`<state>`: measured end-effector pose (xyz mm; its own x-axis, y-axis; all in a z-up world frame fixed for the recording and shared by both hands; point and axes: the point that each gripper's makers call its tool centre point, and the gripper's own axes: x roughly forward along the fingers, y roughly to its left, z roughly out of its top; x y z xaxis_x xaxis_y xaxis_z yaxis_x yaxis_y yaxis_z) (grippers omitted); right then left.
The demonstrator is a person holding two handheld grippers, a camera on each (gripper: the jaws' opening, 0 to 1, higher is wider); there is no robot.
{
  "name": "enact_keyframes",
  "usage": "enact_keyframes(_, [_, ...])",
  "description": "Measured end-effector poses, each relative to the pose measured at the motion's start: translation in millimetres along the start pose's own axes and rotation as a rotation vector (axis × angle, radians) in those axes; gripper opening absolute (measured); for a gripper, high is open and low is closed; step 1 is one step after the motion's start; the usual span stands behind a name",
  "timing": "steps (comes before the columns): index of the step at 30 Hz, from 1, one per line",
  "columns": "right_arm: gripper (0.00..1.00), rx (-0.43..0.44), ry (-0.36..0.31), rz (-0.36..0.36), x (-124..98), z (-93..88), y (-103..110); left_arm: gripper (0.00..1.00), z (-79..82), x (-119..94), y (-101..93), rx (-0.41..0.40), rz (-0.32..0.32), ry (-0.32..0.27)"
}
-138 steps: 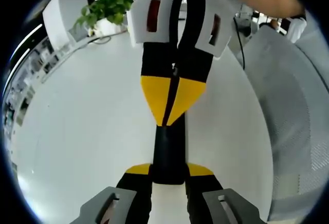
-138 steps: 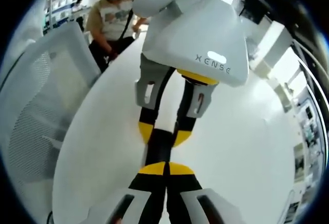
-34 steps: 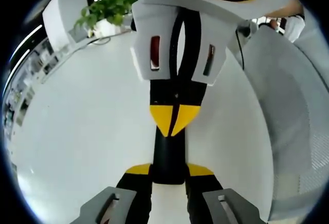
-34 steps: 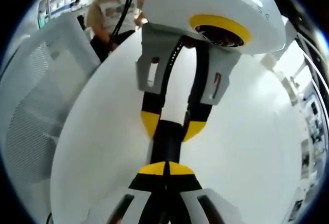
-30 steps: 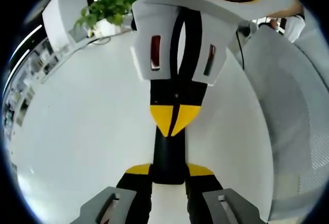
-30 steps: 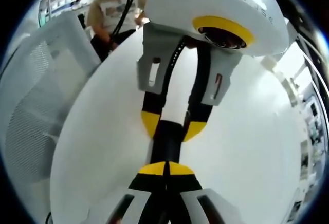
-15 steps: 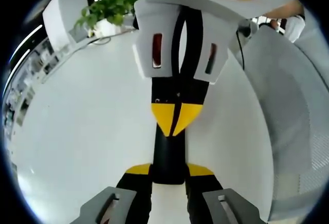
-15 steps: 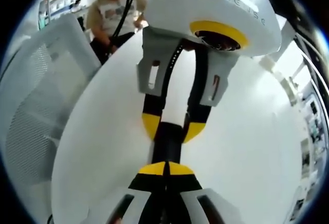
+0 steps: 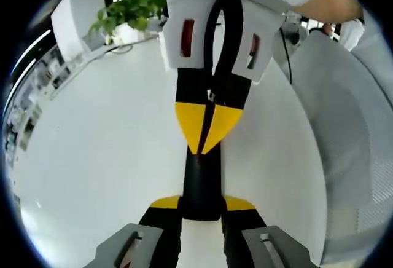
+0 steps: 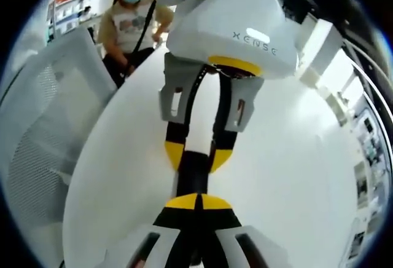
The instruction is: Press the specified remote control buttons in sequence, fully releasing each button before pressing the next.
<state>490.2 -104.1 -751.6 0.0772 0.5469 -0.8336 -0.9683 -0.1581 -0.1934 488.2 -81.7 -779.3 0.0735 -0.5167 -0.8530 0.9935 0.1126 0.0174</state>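
A slim black remote lies lengthwise between my left gripper's yellow-tipped jaws, which are shut on its sides just above the white table. My right gripper reaches in from the top of the left gripper view. It is shut, its yellow tips pressed together into a point over the remote's far half. In the right gripper view the right gripper shows shut at the bottom, its tip at the remote. Opposite it, the left gripper clamps the remote. I cannot tell whether the tip touches a button.
A potted green plant stands at the table's far edge. A grey mesh chair sits beside the table, and also shows as the chair. A seated person is behind the table.
My right gripper has tilted back and risen, so its body sits higher in the left gripper view and its tip has drawn slightly up the remote. The left gripper keeps its hold.
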Motion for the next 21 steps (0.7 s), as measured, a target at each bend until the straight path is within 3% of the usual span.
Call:
enact_keyframes(7, [0.00, 0.011, -0.006, -0.008, -0.6, -0.8, 0.1, 0.24, -0.5, -0.2, 0.3, 0.000, 0.000, -0.001])
enact_keyframes(16, [0.00, 0.049, -0.065, -0.022, -5.4, 4.4, -4.4, 0.24, -0.5, 0.0, 0.7, 0.000, -0.001, -0.003])
enact_keyframes(18, [0.08, 0.068, -0.078, -0.024, -5.8, 5.7, -4.8, 0.24, -0.5, 0.1, 0.6, 0.000, -0.002, -0.003])
enact_keyframes(21, [0.09, 0.063, -0.074, -0.029, -6.3, 4.4, -5.8, 0.24, -0.7, -0.2, 0.7, 0.000, -0.002, -0.003])
